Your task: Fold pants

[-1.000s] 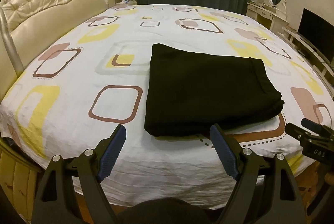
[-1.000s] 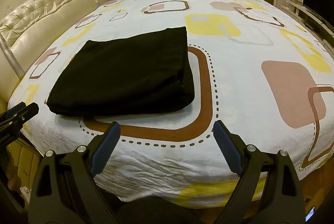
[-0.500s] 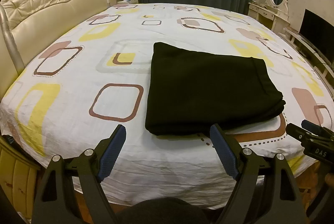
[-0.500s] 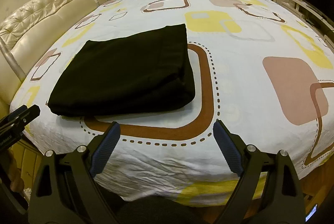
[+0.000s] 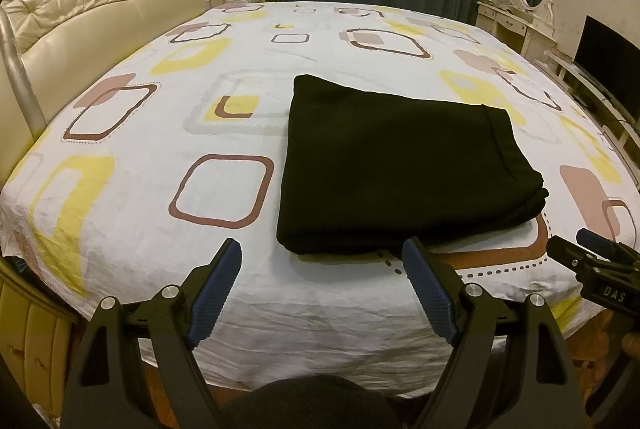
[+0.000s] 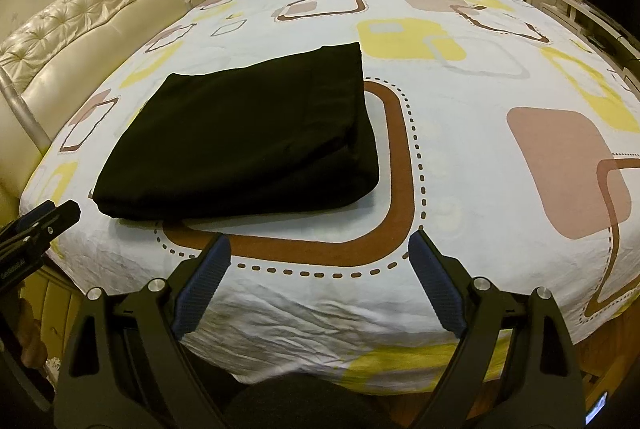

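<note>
Left wrist view shows the folded black fabric pants (image 5: 396, 165) lying on the white patterned bedsheet (image 5: 160, 133) near its front edge. The left gripper (image 5: 322, 259) gapes empty, its right blue pad covering the pants' near edge. The right gripper (image 6: 319, 249) is spread wide too, holding nothing; the pants' layers blur into blackness.

Black pants (image 5: 400, 165); white bedsheet (image 5: 160, 261), yellow-brown squares.
</note>
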Motion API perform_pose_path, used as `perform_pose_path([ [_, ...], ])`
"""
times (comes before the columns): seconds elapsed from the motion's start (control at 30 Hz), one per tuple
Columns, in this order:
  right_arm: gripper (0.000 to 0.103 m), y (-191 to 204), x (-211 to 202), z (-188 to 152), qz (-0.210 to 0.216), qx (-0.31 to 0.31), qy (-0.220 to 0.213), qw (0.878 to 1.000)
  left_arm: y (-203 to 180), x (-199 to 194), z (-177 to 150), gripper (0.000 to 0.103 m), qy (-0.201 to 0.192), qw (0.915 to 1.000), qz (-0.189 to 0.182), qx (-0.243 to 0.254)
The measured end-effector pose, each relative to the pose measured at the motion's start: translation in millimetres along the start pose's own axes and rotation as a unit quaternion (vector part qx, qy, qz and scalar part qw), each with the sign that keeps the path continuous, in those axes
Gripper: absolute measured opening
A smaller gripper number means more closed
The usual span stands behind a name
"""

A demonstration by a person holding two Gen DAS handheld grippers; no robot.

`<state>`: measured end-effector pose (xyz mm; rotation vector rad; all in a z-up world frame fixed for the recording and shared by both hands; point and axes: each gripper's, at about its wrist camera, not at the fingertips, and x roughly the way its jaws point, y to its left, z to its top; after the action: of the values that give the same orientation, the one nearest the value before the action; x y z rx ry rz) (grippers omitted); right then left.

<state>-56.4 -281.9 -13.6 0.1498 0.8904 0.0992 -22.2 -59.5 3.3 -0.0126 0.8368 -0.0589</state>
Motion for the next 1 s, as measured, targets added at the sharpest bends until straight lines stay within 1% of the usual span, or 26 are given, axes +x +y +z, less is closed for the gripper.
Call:
perform_pose_path([
  [0.43, 0.090, 2.1, 2.0, -2.1, 0.004, -0.001, 0.005, 1.000, -7.1, -0.3, -1.9, 0.082, -0.003, 0.9998, 0.009, 0.016],
  [1.0, 0.090, 6.5, 1.1, -3.5, 0.005, -0.005, 0.009, 1.000, -9.1, -1.0, -0.6, 0.082, -0.006, 0.9997, 0.016, 0.016],
])
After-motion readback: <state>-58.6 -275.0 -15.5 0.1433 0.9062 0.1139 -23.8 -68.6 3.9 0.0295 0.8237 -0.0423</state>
